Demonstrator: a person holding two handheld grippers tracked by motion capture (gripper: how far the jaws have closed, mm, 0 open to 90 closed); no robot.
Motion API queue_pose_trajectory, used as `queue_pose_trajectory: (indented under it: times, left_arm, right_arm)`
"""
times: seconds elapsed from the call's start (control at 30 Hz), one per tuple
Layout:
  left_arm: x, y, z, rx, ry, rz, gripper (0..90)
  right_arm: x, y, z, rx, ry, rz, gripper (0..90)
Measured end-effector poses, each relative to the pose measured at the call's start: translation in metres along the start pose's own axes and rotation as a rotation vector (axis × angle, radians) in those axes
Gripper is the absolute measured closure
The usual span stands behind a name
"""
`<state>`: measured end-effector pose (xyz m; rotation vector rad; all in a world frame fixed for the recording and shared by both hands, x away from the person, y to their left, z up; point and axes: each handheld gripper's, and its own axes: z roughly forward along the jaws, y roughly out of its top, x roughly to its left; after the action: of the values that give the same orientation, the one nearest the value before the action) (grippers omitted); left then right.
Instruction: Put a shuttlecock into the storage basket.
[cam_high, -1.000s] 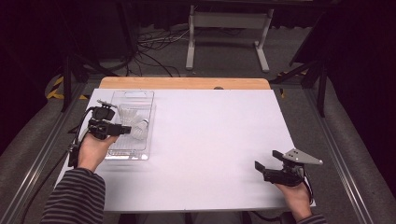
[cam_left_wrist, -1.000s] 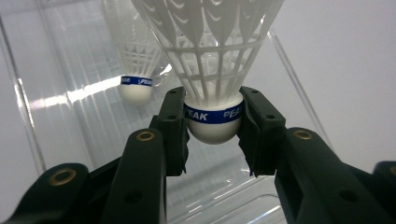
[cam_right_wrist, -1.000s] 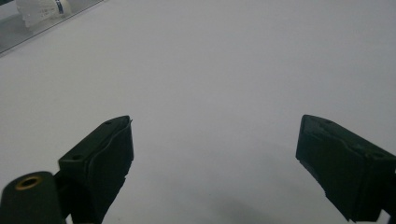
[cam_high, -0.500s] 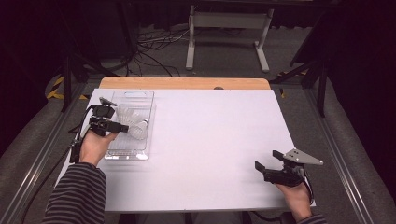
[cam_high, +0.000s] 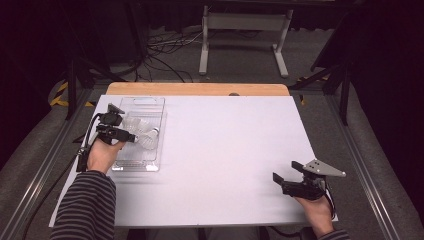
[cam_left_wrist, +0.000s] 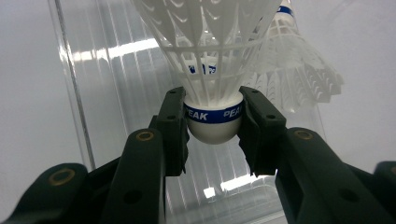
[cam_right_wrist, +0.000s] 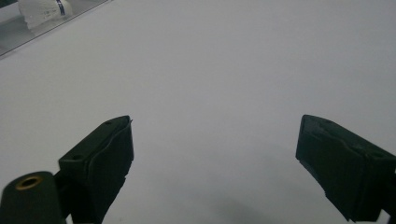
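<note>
A white plastic shuttlecock with a blue band on its cork is held by the cork between the jaws of my left gripper, which is shut on it. It hangs over a clear plastic tray. A second shuttlecock lies in the tray just beyond, its cork pointing away. In the high view the left gripper is over the tray at the table's left, beside the lying shuttlecock. My right gripper rests near the front right corner, open and holding nothing.
The white tabletop spreads between the two hands, with a wooden strip along its far edge. A corner of the tray and a shuttlecock show far off in the right gripper view. Cables and a metal stand lie beyond the table.
My left gripper has shifted a little toward the far side of the tray with the shuttlecock still in it. The right gripper has not moved.
</note>
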<state>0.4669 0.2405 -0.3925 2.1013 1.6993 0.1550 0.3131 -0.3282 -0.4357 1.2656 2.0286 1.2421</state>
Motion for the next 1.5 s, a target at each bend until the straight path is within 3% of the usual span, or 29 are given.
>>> queue_pose_trajectory:
  times: [0.47, 0.7, 1.2, 1.5]
  left_arm:
    - [0.001, 0.001, 0.004, 0.014, 0.008, -0.003, 63.6]
    - [0.001, 0.0, 0.002, 0.007, 0.011, -0.001, 53.0]
    - [-0.004, -0.004, -0.011, -0.058, -0.017, 0.041, 38.8]
    - [-0.007, -0.008, -0.018, -0.093, -0.032, 0.07, 35.1]
  right_arm:
    - [0.0, 0.0, 0.0, 0.001, 0.003, -0.002, 11.7]
    - [0.0, 0.0, 0.0, 0.002, 0.003, -0.002, 11.7]
    - [0.001, 0.0, 0.001, 0.002, 0.002, -0.008, 11.7]
    - [0.001, 0.0, 0.001, 0.0, 0.001, -0.007, 11.7]
